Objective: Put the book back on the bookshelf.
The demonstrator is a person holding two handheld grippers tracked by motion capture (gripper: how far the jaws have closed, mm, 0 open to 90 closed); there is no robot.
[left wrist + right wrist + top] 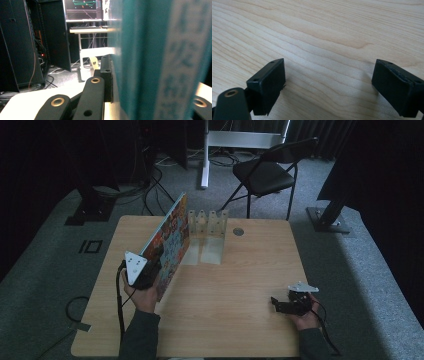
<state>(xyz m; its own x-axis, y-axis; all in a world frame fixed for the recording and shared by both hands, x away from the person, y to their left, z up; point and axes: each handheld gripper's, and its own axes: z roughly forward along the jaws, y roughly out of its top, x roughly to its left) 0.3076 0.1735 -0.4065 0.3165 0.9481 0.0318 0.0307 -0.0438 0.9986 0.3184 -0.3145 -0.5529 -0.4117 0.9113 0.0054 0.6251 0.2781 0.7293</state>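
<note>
A large thin book (170, 237) with a colourful cover stands on edge over the left half of the wooden table (235, 285), leaning and running from front left toward the back. My left gripper (145, 270) is shut on its near end. In the left gripper view the book's teal spine (155, 50) with pale lettering sits clamped between the black jaws of the left gripper (150, 85). My right gripper (276, 303) rests low on the table at the front right. Its jaws stand apart in the right gripper view (329, 80) with bare wood between them.
A clear slotted book rack (207, 227) stands at the table's back edge, just right of the book's far end. A round cable hole (238, 231) lies beside it. A black folding chair (265, 170) and stands with cables are on the floor beyond.
</note>
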